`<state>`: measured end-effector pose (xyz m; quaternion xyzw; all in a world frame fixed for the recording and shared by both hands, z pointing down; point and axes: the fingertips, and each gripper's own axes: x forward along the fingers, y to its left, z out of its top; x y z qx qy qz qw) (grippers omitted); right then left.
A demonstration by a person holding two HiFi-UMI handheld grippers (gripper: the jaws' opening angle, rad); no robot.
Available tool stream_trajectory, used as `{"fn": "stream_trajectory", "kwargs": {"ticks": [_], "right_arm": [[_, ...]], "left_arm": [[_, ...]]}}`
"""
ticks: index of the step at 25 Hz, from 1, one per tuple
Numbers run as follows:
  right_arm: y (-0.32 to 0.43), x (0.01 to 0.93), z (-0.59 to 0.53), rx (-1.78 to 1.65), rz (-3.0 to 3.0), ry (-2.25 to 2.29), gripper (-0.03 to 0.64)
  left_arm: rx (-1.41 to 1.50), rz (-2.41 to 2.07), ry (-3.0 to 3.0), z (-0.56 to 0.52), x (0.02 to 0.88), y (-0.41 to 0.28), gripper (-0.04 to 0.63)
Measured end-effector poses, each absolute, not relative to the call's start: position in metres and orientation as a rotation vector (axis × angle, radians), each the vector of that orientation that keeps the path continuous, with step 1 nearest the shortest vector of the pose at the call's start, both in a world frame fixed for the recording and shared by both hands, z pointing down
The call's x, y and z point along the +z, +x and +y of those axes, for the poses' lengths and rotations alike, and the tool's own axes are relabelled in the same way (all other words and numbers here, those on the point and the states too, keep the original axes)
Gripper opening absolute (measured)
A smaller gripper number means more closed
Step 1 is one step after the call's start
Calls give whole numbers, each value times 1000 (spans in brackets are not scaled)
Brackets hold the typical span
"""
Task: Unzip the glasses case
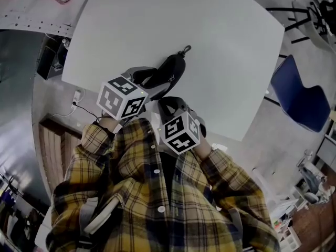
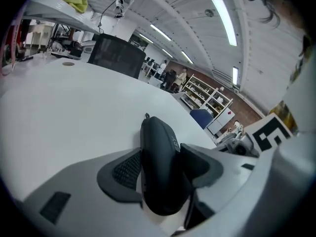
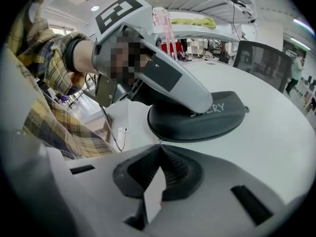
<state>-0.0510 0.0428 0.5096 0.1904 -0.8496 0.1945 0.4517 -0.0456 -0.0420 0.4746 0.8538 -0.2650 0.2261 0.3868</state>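
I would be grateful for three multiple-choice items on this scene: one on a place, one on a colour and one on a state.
1. Where is the glasses case?
A. On a blue chair
B. Between the left gripper's jaws, over the white table
C. On the floor

2. What colour is the case?
A. Red
B. Black
C. White

3. How do the right gripper's jaws stand?
A. Wide apart
B. Around a cup
C. Shut on the zipper pull at the case's edge

Answers:
1 B: the left gripper view shows its jaws pressing both sides of the case.
2 B: it is black in every view.
3 C: the right gripper view shows the jaws meeting on the small pull.
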Motion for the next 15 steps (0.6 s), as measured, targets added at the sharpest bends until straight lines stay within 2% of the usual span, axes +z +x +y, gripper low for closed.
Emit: {"fn": "stream_trajectory", "kwargs": {"ticks": [15], "right_arm": [[-19, 505, 29, 342, -2041, 493, -2]], "left_arm": [[587, -660, 2218, -40, 472, -41, 255]]}}
